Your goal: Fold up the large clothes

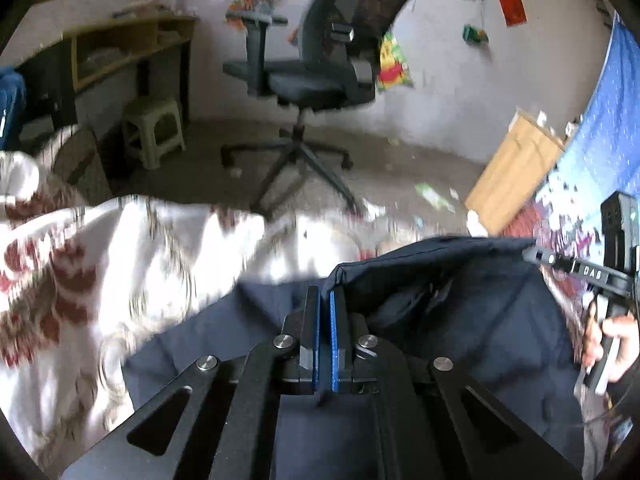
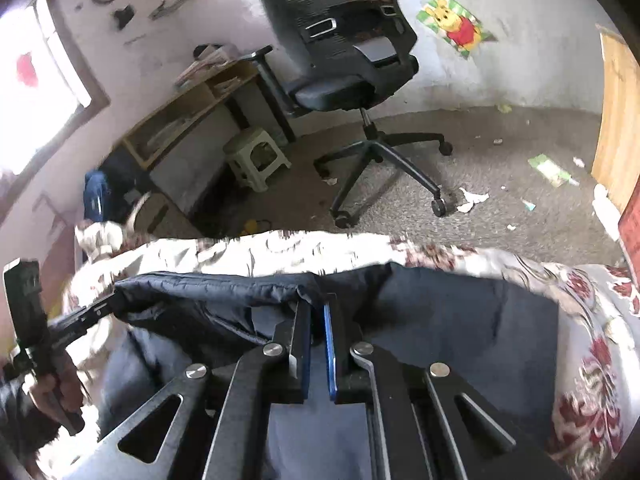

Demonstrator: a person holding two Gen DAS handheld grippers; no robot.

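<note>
A dark navy padded garment (image 1: pixel 440 280) (image 2: pixel 440 312) lies on a white bedspread with a red floral print (image 1: pixel 100 260) (image 2: pixel 592 320). My left gripper (image 1: pixel 325 292) has its blue pads together, pinching the garment's far edge at one corner. In the right wrist view my right gripper (image 2: pixel 318 302) is shut on the same edge further along. Between the two grips the edge runs as a raised fold. Each view shows the other gripper from the side, the right gripper (image 1: pixel 528 252) and the left gripper (image 2: pixel 114 306), each held by a hand (image 1: pixel 616 340) (image 2: pixel 60 392).
Beyond the bed stands a black office chair (image 1: pixel 320 80) (image 2: pixel 344 60) on a littered grey floor. A pale plastic stool (image 1: pixel 154 128) sits by a wooden desk (image 1: pixel 120 48) at the left wall. A wooden board (image 1: pixel 516 168) and a blue cloth (image 1: pixel 608 120) are at the right.
</note>
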